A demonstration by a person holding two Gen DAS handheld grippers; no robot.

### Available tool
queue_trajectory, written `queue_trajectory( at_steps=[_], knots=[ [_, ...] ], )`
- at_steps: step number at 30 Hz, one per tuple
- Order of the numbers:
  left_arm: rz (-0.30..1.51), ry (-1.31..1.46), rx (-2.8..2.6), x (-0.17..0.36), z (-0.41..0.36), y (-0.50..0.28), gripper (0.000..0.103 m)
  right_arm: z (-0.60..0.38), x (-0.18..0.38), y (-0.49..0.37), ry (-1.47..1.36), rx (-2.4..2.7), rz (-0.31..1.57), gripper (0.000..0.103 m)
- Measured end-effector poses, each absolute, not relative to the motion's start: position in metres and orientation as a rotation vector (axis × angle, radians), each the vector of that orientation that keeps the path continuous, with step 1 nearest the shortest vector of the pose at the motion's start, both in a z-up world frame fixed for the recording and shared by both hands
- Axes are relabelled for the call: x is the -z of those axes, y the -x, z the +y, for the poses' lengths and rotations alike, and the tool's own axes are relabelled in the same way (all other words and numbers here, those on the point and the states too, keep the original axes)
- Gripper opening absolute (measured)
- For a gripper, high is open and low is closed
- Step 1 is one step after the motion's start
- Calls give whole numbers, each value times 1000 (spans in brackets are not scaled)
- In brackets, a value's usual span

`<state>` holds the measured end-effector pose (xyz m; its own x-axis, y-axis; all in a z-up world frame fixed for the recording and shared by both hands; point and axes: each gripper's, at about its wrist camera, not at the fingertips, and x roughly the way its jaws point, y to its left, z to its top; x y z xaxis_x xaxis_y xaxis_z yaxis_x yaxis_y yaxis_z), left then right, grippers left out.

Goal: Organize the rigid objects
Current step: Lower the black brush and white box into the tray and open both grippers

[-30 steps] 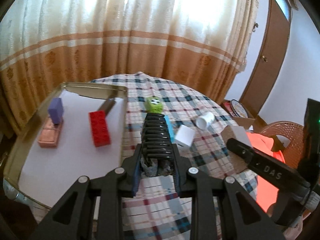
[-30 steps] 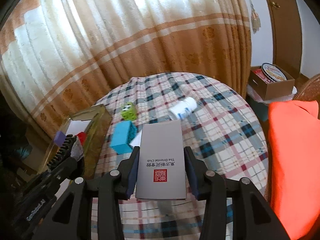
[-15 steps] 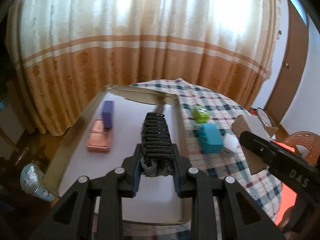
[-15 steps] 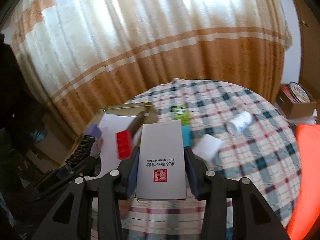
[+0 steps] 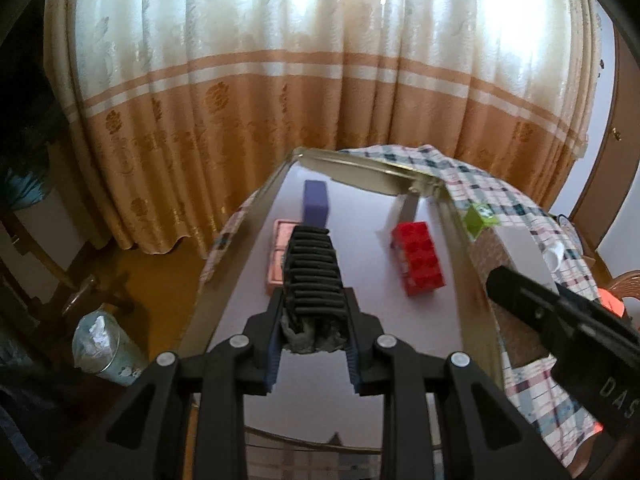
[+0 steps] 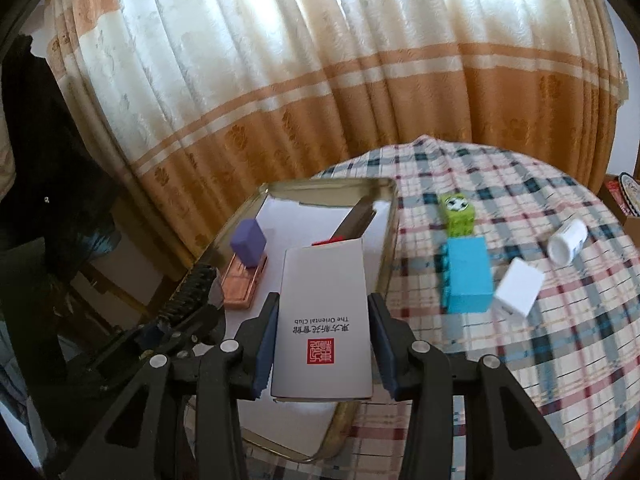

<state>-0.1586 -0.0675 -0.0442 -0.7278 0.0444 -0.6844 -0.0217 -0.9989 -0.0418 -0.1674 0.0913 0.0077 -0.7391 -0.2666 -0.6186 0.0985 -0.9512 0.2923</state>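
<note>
Your left gripper (image 5: pixel 312 316) pinches a black ribbed comb (image 5: pixel 312 276) over the metal tray (image 5: pixel 256 216), whose white floor carries a purple block (image 5: pixel 316 202), a pink flat box (image 5: pixel 280 248) and a red brick (image 5: pixel 420 258). Your right gripper (image 6: pixel 322 344) clamps a white card box (image 6: pixel 322 320) above the tray's near right part. On the checked tablecloth (image 6: pixel 560 360), right of the tray, lie a green cube (image 6: pixel 458 212), a blue block (image 6: pixel 468 276), a small white box (image 6: pixel 518 286) and a white bottle (image 6: pixel 568 240). An orange-banded curtain (image 5: pixel 320 80) hangs behind.

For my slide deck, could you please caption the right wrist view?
Right claw holds a grey box above the metal tray on a plaid-covered table.
</note>
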Motion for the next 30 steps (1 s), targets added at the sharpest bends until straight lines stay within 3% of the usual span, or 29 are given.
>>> queue_trajectory(
  at_steps=[30],
  knots=[
    [40,1272,-2909,66,-85,173,25,50,25,195,-1151,2675,-287,46]
  ],
)
